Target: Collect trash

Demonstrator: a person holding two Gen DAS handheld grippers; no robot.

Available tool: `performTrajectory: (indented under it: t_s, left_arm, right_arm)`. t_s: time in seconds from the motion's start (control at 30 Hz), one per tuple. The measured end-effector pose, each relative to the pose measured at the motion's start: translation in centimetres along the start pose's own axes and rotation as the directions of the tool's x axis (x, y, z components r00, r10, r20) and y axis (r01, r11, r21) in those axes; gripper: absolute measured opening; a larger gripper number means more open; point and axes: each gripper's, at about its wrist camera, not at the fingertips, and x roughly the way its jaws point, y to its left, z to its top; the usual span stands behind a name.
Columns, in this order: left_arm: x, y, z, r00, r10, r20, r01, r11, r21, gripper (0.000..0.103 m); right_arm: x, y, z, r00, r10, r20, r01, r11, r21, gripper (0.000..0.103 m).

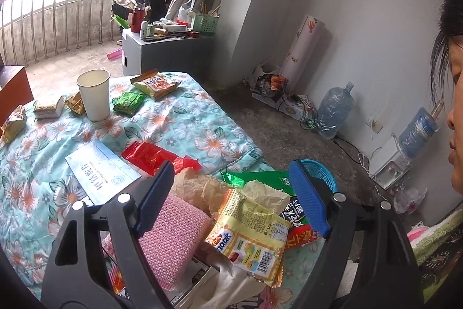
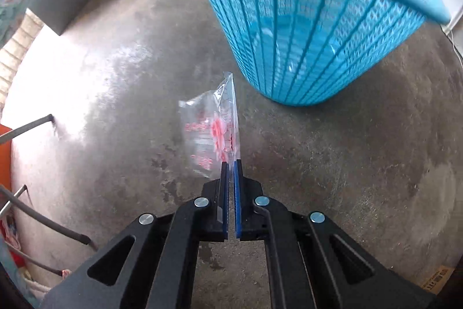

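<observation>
My right gripper (image 2: 231, 162) points down at the concrete floor, shut on the lower edge of a clear plastic bag with red print (image 2: 212, 129), which stands up off the floor. A blue mesh basket (image 2: 303, 34) is just beyond it, upper right. In the left wrist view my left gripper (image 1: 233, 168) is open wide over a heap of trash at the bed's corner: a pink textured pad (image 1: 173, 239), crumpled brown paper (image 1: 202, 187), a yellow snack wrapper (image 1: 251, 242) and a green wrapper (image 1: 254, 177). The same basket's rim (image 1: 321, 170) shows behind the right finger.
On the floral quilt (image 1: 185, 126) lie a paper cup (image 1: 94, 94), a red wrapper (image 1: 150, 157), a green packet (image 1: 128, 103), more snack packs and a printed sheet (image 1: 101, 170). Water bottles (image 1: 335, 112) and cables line the wall. A person's face is at the right edge.
</observation>
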Motion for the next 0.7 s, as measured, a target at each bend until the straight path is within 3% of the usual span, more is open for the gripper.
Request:
performTrajectory:
  t_s: [0.2,0.37,0.5,0.57,0.6,0.63,0.7]
  left_arm:
    - [-1.5,0.2,-0.2,0.999,-0.031,0.045,0.032,0.999,-0.015,0.077]
    - [-2.9,0.2,-0.5,0.996,-0.035,0.082,0.035,0.999,0.0,0.077]
    - [-4.1,0.3,-0.8,0.995,-0.021,0.101,0.019,1.0,0.014,0.077]
    - [-4.6,0.4,-1.0,0.994,-0.016,0.107,0.014,1.0,0.013,0.077]
    - [-4.8,0.5,-1.0,0.994,-0.014,0.108,0.013,1.0,0.01,0.077]
    - [-5.1,0.5,-1.0,0.994,-0.011,0.109,0.01,1.0,0.009,0.077]
    - [-5.6,0.5,-1.1,0.993,-0.003,0.115,0.002,1.0,0.005,0.077]
  right_arm:
    - [-9.9,0.7,3.1,0.978,0.045,0.204,-0.036,0.998,-0.047,0.003]
    - [-13.9,-2.1,7.2,0.955,0.04,0.294,-0.073,0.992,0.102,0.003]
    - [-11.9,-7.0,10.4,0.962,0.017,0.274,-0.116,0.93,0.348,0.004]
    - [-9.7,-8.6,10.9,0.974,0.029,0.225,-0.126,0.894,0.43,0.007]
    - [-8.4,-9.1,10.7,0.983,0.01,0.183,-0.094,0.885,0.456,0.008]
    - [-7.2,-9.5,10.4,0.991,-0.013,0.132,-0.051,0.883,0.466,0.011]
    - [-6.0,-9.9,10.0,0.996,-0.023,0.081,-0.02,0.869,0.495,0.031]
